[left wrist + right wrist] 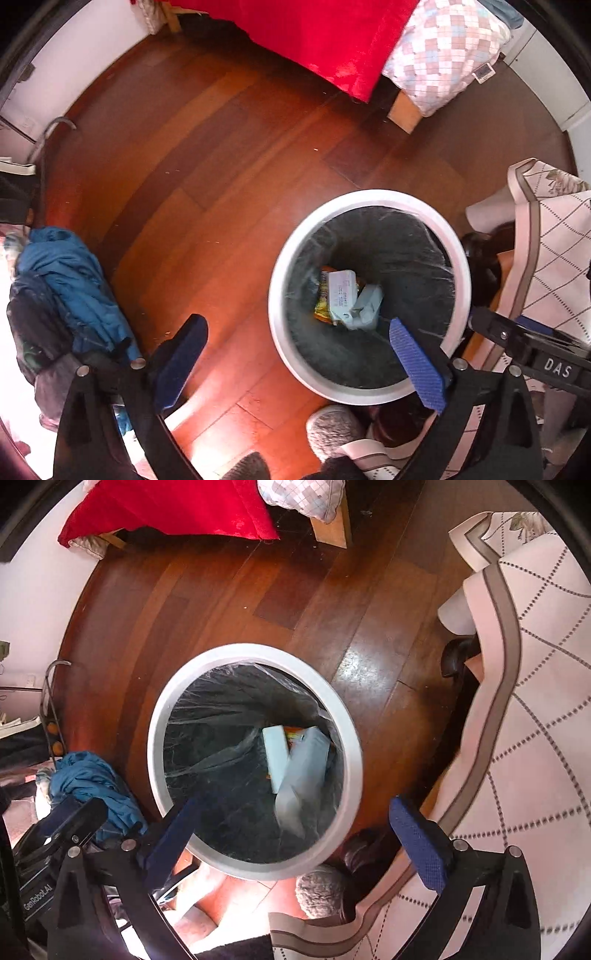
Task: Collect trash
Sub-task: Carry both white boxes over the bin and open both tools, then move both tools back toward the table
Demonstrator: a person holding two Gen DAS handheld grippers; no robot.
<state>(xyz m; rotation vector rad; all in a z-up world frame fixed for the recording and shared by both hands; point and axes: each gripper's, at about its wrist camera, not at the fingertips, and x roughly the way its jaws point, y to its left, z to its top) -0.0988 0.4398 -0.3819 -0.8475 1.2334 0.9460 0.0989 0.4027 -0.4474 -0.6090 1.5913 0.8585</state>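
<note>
Bin: a round white trash bin stands on the dark wooden floor, lined with a thin clear bag; everything below is placed against it.
Trash: inside the bin, at the bottom, lie a white printed box, a yellow wrapper under it and a pale crumpled paper; from the right wrist view the box and the pale paper sit toward the bin's right wall.
Left gripper: the left gripper points almost straight down over the bin's near-left rim; its jaws stand spread wide with nothing between them, one blue finger over the bin's mouth, the other over the floor to the bin's left.
Right gripper: the right gripper also points steeply down, over the bin's near-right rim; jaws wide apart and empty, the left finger crossing the rim, the right finger outside the bin, over the edge of the quilted cloth.
Around the bin: a blue garment lies heaped well to its left; a red cloth and a checked pillow lie beyond it on the far side; a grey fuzzy slipper sits just beside its near rim.
</note>
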